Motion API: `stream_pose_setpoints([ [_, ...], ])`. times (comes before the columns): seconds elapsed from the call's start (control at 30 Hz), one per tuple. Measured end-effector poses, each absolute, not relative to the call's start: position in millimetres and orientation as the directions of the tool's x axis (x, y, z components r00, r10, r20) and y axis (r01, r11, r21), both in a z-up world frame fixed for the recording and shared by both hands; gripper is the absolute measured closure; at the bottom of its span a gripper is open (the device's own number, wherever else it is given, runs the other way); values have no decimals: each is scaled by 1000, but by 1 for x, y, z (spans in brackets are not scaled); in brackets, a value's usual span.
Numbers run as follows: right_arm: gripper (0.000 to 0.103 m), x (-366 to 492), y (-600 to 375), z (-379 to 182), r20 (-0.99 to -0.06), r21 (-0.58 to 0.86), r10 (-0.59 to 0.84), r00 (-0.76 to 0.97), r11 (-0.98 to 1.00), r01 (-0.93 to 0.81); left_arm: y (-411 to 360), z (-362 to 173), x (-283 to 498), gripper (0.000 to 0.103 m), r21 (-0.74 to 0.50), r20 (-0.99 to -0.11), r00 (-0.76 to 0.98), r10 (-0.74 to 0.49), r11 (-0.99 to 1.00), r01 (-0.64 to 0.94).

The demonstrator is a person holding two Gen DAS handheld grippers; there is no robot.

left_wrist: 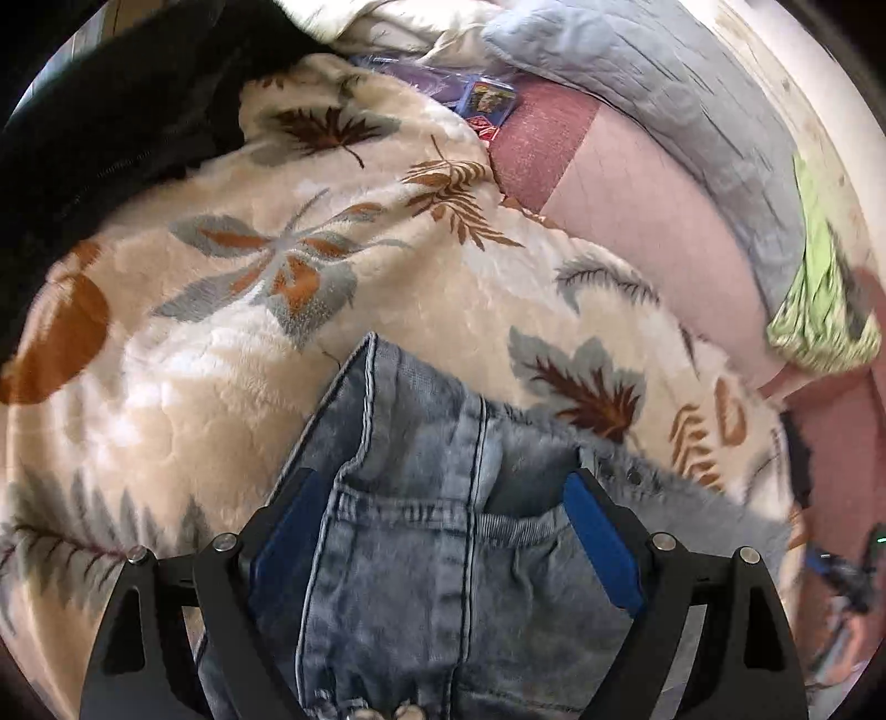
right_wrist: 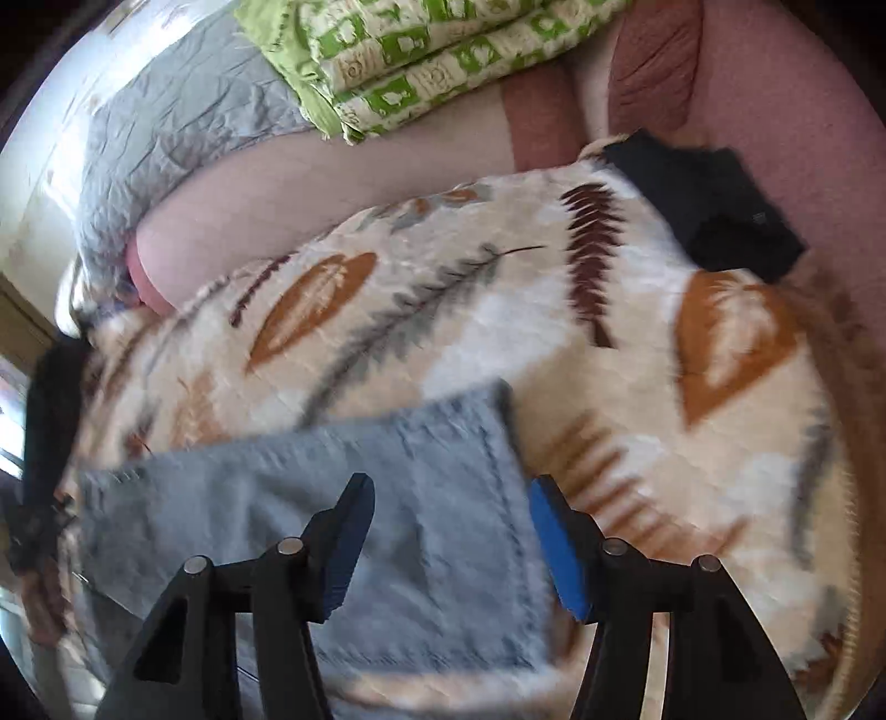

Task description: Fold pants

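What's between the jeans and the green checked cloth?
Leaf-print blanket, then a strip of pink sheet, lie between the jeans and the green cloth, seen in the right wrist view.

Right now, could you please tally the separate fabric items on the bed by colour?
Blue denim: 1, the jeans
Cream with leaves: 1, the blanket
Grey: 1, the quilt
Green and white: 1, the folded cloth
Black: 1, the small cloth
Pink: 1, the sheet
Total: 6

The pants (left_wrist: 421, 554) are faded light-blue denim with paler stitching. They lie on a cream blanket (left_wrist: 221, 332) printed with orange, brown and grey leaves. At the upper right of the left wrist view sit a grey quilt (left_wrist: 664, 83), a green-and-white patterned cloth (left_wrist: 819, 299) and a pink sheet (left_wrist: 653, 232).
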State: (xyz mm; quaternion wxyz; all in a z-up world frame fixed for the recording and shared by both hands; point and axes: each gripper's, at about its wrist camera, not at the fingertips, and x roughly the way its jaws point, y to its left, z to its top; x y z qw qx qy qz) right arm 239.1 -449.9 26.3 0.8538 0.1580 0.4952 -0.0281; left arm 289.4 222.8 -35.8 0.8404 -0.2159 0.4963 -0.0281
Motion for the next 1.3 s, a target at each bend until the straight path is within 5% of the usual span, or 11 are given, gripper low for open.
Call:
stream_pose_setpoints([
  [0.27,41,268,-447,4,-872,241,110,477,944,224,226,-50,332,20,-370,-850,468,-242,907,-203],
  [0.33,41,270,-450,2,-876,242,111,470,943,228,224,-53,341,55,-369,-857,451,-249,908,-200],
  [0.4,41,271,-455,1,-880,242,108,463,941,238,220,-56,345,71,-355,-870,427,-246,914,-197],
  [0.67,43,282,-467,-3,-883,252,112,456,932,260,218,-66,353,65,-329,-883,416,-217,919,-217],
  [0.73,58,289,-465,-12,-895,239,108,433,936,258,215,-67,354,70,-315,-886,417,-202,923,-222],
  [0.77,74,292,-464,-17,-905,205,81,417,943,262,213,-66,355,78,-281,-895,412,-171,934,-222],
  [0.8,82,294,-463,-20,-916,173,55,397,949,266,210,-68,358,101,-255,-903,402,-149,941,-224],
  [1.03,89,257,-444,31,-861,138,12,508,968,212,209,-31,334,101,-224,-867,488,-102,954,-200],
  [1.3,89,149,-433,102,-747,218,51,663,961,172,220,72,205,101,-331,-702,687,-184,940,-86],
])
